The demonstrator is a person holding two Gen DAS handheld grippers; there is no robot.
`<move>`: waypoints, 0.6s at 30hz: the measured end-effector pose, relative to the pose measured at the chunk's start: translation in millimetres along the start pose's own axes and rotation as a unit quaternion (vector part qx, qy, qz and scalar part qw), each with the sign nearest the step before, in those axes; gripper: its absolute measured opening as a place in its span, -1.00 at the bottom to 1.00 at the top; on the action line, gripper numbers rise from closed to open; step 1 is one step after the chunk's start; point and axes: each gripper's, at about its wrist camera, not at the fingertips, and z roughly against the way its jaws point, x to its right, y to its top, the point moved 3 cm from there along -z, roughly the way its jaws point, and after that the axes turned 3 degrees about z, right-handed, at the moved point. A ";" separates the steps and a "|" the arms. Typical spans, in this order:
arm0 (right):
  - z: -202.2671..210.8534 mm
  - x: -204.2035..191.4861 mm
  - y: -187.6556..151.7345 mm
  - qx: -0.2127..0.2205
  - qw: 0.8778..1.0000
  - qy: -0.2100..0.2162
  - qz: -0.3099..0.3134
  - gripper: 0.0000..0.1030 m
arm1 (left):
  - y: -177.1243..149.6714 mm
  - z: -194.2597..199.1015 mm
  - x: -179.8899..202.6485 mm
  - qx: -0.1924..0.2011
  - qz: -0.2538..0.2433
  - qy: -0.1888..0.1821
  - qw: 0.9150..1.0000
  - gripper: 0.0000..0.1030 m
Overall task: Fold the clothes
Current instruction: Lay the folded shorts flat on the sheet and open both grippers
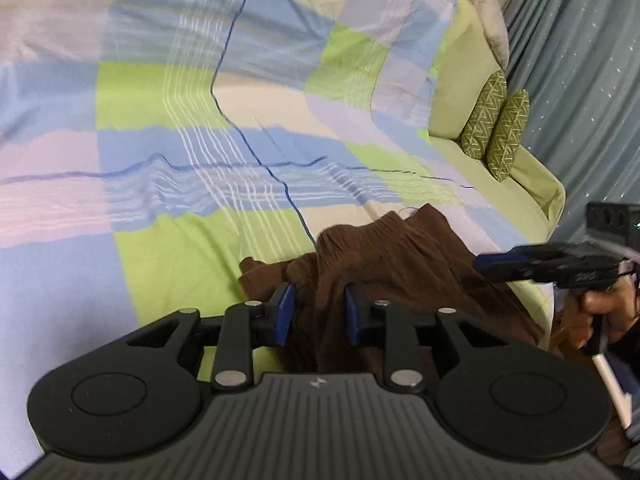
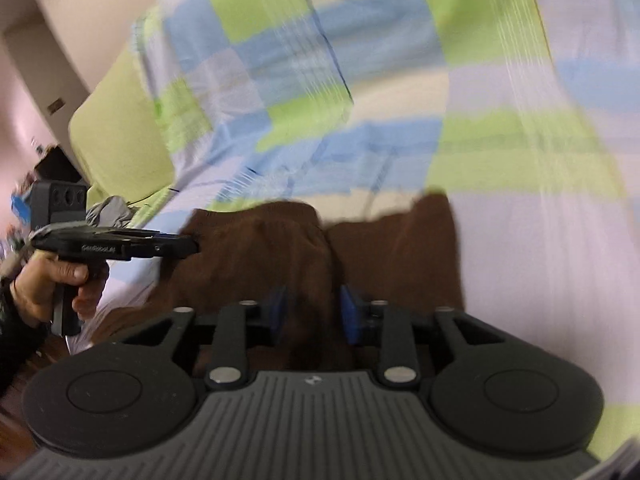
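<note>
A brown garment (image 1: 400, 256) lies bunched on the checked quilt (image 1: 160, 120) near the bed's front edge. My left gripper (image 1: 319, 312) is shut on a thick fold of it, with brown cloth filling the gap between the blue pads (image 1: 285, 312). In the right wrist view the same brown garment (image 2: 260, 248) spreads ahead, and my right gripper (image 2: 313, 312) is shut on another bunch of it. Each gripper shows side-on in the other's view, tip at the garment's edge: the right gripper (image 1: 480, 263) and the left gripper (image 2: 195, 245), both held by a hand (image 2: 60, 276).
Quilt (image 2: 500, 160) in blue, green and lilac squares covers the bed. Two green patterned cushions (image 1: 496, 132) lean at the right edge by a grey-blue curtain (image 1: 592, 80). A green mattress corner (image 2: 120, 140) and a grey cloth heap (image 2: 110, 210) sit at left.
</note>
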 end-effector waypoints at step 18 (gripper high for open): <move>20.5 -101.1 -62.0 -0.051 0.941 -0.063 0.328 -0.23 | -67.8 38.6 47.2 0.001 0.034 -0.059 0.998 -0.54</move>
